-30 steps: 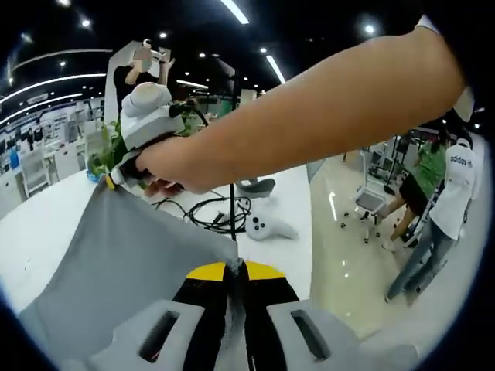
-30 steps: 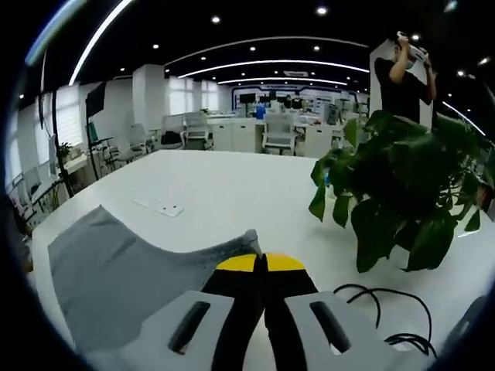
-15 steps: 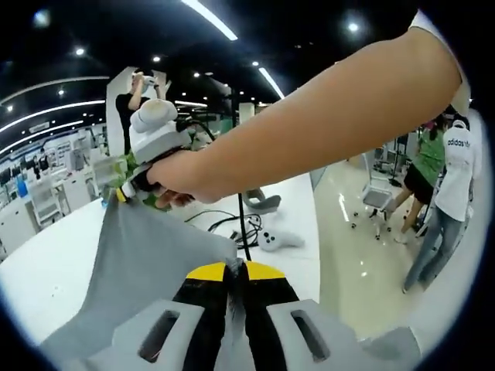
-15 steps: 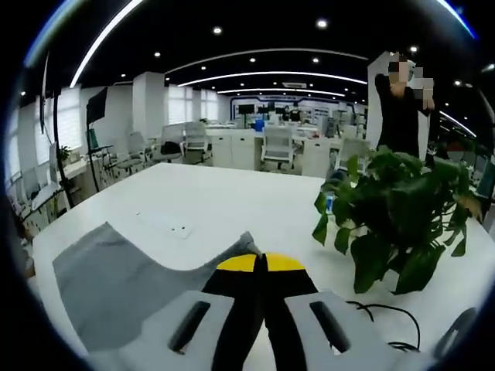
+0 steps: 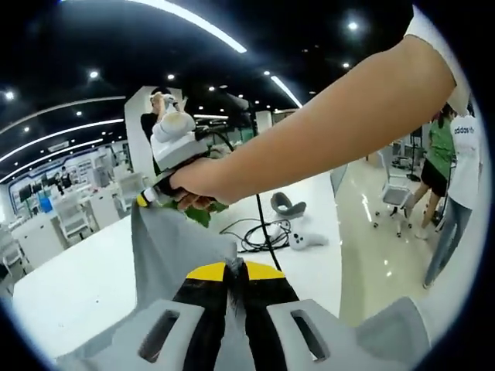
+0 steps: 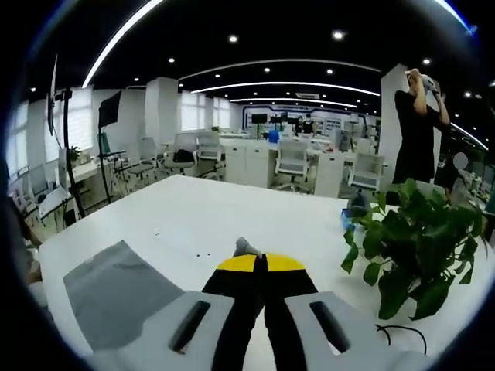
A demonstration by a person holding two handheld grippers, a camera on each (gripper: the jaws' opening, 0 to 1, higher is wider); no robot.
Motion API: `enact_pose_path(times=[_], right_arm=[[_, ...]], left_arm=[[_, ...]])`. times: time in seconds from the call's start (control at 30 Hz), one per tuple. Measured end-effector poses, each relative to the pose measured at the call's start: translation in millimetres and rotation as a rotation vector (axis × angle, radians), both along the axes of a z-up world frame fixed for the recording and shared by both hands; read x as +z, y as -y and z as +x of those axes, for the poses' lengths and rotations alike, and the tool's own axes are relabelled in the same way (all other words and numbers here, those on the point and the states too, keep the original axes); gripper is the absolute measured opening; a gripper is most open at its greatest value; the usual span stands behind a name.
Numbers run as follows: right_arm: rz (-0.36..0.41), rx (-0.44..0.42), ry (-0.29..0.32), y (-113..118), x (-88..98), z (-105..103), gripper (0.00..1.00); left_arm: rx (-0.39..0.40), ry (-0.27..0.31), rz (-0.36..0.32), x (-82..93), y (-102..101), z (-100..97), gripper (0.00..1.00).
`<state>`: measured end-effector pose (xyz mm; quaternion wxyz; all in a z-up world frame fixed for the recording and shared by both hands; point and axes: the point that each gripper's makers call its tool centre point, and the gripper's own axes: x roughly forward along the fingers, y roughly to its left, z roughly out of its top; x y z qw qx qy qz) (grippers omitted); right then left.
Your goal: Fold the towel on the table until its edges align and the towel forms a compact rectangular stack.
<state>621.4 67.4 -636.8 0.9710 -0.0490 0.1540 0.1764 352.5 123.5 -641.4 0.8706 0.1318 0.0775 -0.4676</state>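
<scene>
Grey towel (image 5: 174, 251) hangs lifted off the white table (image 5: 69, 294), stretched between my two grippers. In the left gripper view, my left gripper (image 5: 234, 272) has its yellow-tipped jaws pressed together on a corner of the cloth, which rises in a thin fold between them. From there the fabric runs up and away to the right gripper (image 5: 147, 199), seen across the frame in the person's hand (image 5: 203, 179), its tip pinching the far corner. The person's bare forearm (image 5: 332, 124) crosses the upper right of that view. Behind it on the table I see a tangle of black cable (image 5: 259, 234), a white game controller (image 5: 308, 241) and a grey headset-like object (image 5: 283, 205). People stand on the glossy floor at the far right.

In the right gripper view, my right gripper (image 6: 259, 263) also has its jaws closed, with a small tuft of the towel (image 6: 120, 297) poking up just past the yellow tips. The rest of the cloth drops away to the lower left, a grey panel over the table (image 6: 232, 216). A leafy green potted plant (image 6: 410, 255) stands on the tabletop to the right, with a bit of black cable (image 6: 402, 332) below it. A person in black (image 6: 418, 127) stands behind the plant with both arms raised to the head. Office desks and chairs (image 6: 294, 158) line the background under long ceiling lights.
</scene>
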Motion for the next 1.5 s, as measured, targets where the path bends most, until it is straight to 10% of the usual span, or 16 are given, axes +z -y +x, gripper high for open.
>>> enact_pose_path(times=[0.8, 1.5], right_arm=[[-0.012, 0.061, 0.011, -131, 44.2, -12, 0.0], [-0.001, 0.201, -0.046, -237, 23.8, 4, 0.0]], left_arm=[[0.154, 0.077, -0.02, 26.8, -133, 10.6, 0.07], [0.345, 0.013, -0.039, -2.6, -240, 8.4, 0.07]])
